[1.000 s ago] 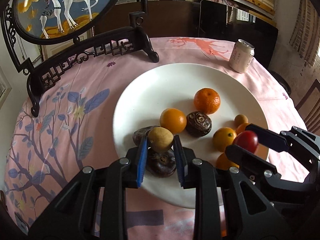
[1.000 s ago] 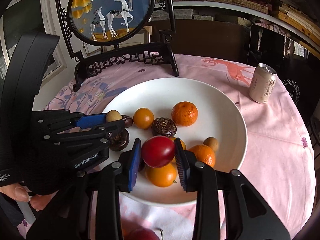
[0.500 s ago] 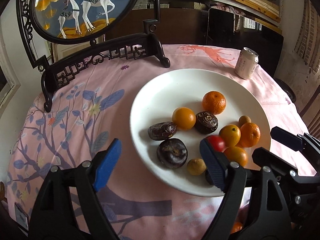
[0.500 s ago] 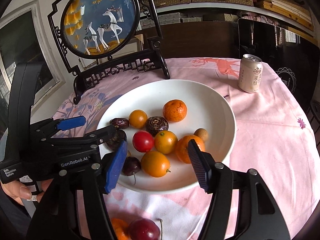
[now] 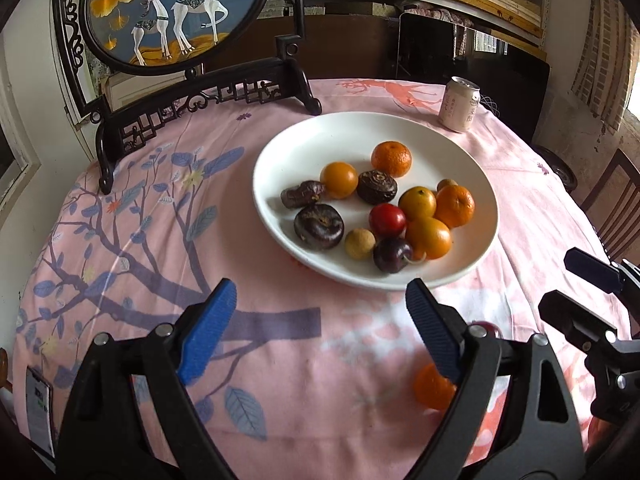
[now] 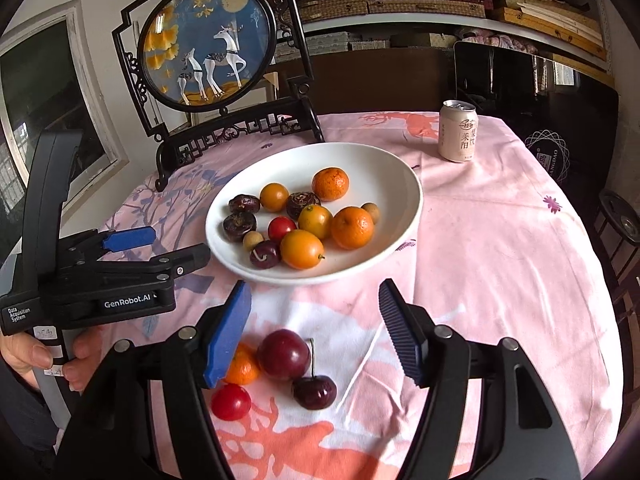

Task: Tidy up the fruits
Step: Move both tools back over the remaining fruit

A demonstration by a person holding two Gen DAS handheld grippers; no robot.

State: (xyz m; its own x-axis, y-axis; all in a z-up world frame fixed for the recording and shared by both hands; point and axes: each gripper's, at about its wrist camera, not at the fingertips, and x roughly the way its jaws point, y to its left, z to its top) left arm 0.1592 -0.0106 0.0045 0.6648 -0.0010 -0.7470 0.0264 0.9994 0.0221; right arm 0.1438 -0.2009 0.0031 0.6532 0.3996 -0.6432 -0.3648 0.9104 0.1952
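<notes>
Risk: rolling of the round fruits (image 6: pixel 284 354) left loose on the bench (image 6: pixel 500 248) if nudged by a descending pad; bruising under an off-centre squeeze. Jaws of right gripper (image 6: pixel 314 334) and left gripper (image 5: pixel 320 328) just opened, wide, empty. Loose fruits near, below the right jaws; white plate (image 6: pixel 400 168) with remaining fruit farther off, beyond both.

Two near, downward-tilted wrist views, both on the plate (image 5: pixel 280 216) (image 6: pixel 404 184).
</notes>
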